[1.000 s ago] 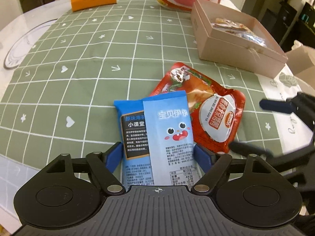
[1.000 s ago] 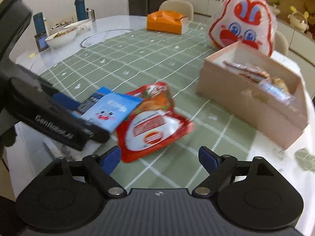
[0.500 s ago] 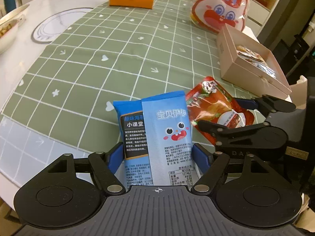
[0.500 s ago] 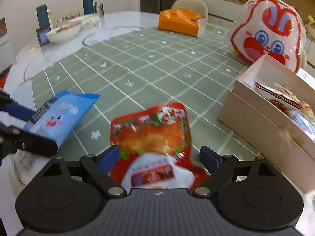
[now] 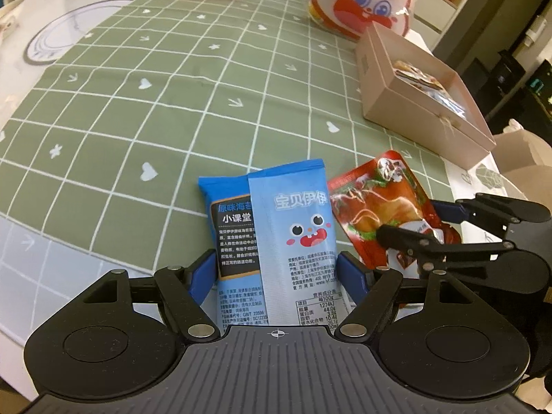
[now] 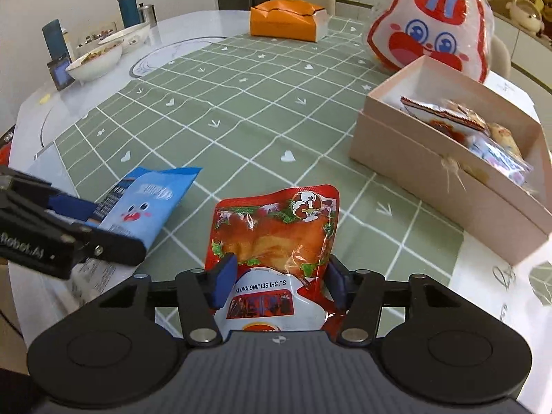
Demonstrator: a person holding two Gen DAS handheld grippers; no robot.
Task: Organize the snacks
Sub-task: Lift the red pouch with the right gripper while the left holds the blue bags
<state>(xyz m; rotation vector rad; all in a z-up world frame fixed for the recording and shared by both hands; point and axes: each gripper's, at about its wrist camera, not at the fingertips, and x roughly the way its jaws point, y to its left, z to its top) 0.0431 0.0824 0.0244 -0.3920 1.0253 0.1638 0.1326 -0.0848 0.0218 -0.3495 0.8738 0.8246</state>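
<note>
Two blue snack packets, a light one (image 5: 300, 227) lying over a darker one (image 5: 231, 227), sit between the pads of my left gripper (image 5: 277, 272), which grips them by their long edges. In the right wrist view these blue packets (image 6: 148, 200) tilt up off the cloth in the left gripper (image 6: 110, 231). A red roast-duck packet (image 6: 276, 231) lies on the green checked cloth (image 6: 241, 131). My right gripper (image 6: 279, 283) is closing on its near end, pads pressing its sides so it buckles. The left wrist view shows the red packet (image 5: 376, 203) and the right gripper (image 5: 410, 220) beside the blue packets.
An open pink box (image 6: 431, 172) holding several snacks stands to the right, also seen as the pink box (image 5: 407, 103). Behind it is a rabbit-shaped bag (image 6: 431, 24). An orange box (image 6: 286, 20) sits at the far side. Bowls (image 6: 96, 57) and bottles stand far left on the marble table.
The right gripper came in over the red packet and narrowed its jaws onto it. The blue packets moved left with the left gripper, off the red packet.
</note>
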